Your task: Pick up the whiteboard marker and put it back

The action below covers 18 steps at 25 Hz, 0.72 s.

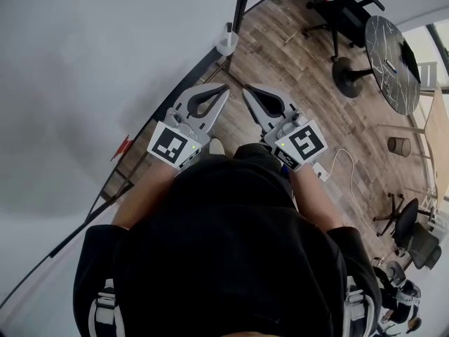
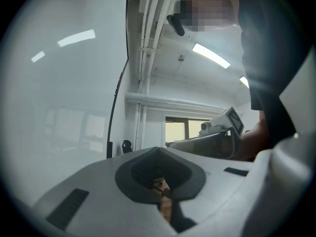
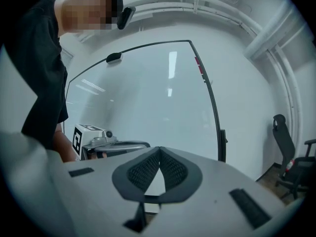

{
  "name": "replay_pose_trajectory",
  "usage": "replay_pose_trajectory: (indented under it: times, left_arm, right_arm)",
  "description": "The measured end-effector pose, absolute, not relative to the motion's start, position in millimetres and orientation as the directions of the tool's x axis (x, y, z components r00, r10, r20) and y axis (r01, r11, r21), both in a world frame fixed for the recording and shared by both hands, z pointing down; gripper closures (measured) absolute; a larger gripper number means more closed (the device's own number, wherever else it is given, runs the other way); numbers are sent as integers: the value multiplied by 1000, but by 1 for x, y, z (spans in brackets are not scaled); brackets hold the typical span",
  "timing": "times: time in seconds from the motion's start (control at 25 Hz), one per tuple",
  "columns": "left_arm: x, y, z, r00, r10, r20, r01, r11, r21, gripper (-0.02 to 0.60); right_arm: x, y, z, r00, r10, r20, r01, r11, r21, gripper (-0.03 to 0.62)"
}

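white whiteboard [image 1: 105,55] beside closed, empty left gripper [image 1: 225,87] and right gripper [image 1: 246,89]; black chair [image 1: 342,9] stands beyond

A wooden floor [image 1: 280,62] bears an office chair [image 1: 344,9], round table [image 1: 379,48] and white cable [image 1: 350,170].

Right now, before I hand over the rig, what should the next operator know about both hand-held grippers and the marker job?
Left hand-held gripper: shut, empty, held out in front of the person.
Right hand-held gripper: shut, empty, beside the left one, tips close together.
Whiteboard: on the left of the head view.
Marker: not identifiable in any view. A small white holder sits at the board's lower edge, contents unclear.
Done: nothing visible.
Left: find the marker, pick it up, put it back.
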State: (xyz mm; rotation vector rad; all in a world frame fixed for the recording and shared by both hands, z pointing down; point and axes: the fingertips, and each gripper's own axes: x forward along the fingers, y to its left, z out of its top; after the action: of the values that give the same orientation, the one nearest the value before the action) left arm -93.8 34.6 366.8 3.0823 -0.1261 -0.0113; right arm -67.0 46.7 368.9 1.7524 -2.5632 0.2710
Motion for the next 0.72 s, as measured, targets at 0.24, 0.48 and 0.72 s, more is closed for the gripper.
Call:
replay_pose_trajectory:
  times: [0.24,0.48,0.72]
  left_arm:
    - [-95,27,369,995,-104,-5,-103,-993,57,578]
    - [-67,2,378,986,-165,17,-166,-985,55,578]
    - [-37,-20,387,971,-235,44,-237,-970,54,578]
  right_arm:
    - [-62,39,371,-381,-918,108,-920,366,-140,600]
    - [-32,16,372,-427,-901,77,-899,413,-148,600]
    - [4,-14,386,-494,-862,117,-868,478,-136,599]
